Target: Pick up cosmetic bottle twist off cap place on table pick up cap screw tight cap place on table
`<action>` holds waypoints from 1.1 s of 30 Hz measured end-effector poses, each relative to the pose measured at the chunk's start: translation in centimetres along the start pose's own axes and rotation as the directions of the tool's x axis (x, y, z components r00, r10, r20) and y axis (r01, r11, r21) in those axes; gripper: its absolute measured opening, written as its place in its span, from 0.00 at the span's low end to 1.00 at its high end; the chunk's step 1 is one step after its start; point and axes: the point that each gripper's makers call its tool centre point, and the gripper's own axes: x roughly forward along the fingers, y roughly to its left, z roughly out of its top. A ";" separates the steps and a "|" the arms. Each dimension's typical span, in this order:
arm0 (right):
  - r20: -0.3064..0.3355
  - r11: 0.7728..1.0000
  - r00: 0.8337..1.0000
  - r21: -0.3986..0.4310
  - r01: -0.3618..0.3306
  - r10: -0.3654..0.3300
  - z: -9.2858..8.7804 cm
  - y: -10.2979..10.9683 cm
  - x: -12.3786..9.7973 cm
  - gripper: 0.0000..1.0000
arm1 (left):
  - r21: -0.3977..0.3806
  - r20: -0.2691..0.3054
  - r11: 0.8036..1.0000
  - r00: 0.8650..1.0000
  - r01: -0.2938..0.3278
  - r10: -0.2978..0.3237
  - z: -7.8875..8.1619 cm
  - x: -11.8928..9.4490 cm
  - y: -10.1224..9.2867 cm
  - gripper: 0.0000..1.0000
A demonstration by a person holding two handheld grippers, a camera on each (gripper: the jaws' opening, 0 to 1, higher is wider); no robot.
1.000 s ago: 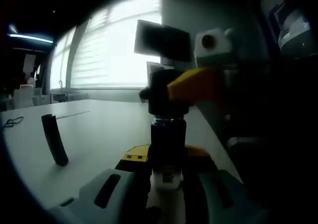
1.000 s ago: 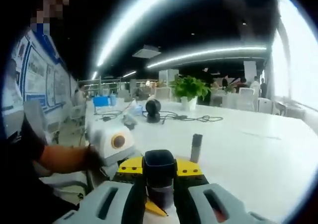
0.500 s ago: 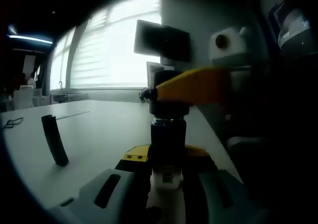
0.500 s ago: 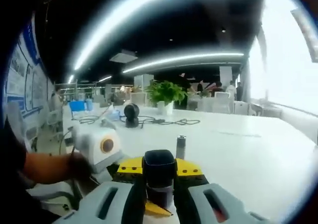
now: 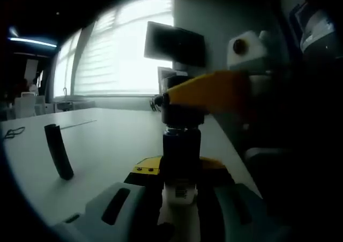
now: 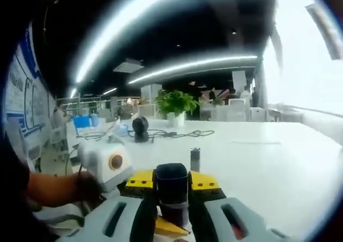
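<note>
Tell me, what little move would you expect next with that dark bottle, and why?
Probably another small turn of the cap. In the left gripper view, the left gripper clamps the cosmetic bottle upright above the white table, while the right gripper's yellow fingers pinch the black cap, which sits on the neck. Whether it is loosening or tightening, I cannot tell.

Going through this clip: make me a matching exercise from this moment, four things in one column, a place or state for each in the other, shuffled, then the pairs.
1. cosmetic bottle
2. cap
3. dark cylinder
4. potted plant

A. stands alone on the white table
B. far end of the table
C. held by the right gripper
D. body held upright by the left gripper

Pairs: 1-D, 2-C, 3-A, 4-B
</note>
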 end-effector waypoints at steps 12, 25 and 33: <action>0.107 0.966 0.960 -0.033 -0.255 0.258 3.5 -0.6 -1.0 0.36 | -0.001 0.000 1.000 1.000 0.000 0.000 0.0 0.0 -0.2 0.14; 0.162 0.899 0.887 -0.007 -0.438 0.433 4.8 -0.7 -1.4 0.22 | -0.004 0.000 1.000 1.000 0.002 -0.002 0.0 0.0 -0.2 0.14; 0.110 0.845 0.838 -0.042 -0.533 0.534 3.7 -0.1 -0.3 0.24 | -0.005 0.000 1.000 1.000 0.001 -0.001 0.0 0.0 -0.3 0.14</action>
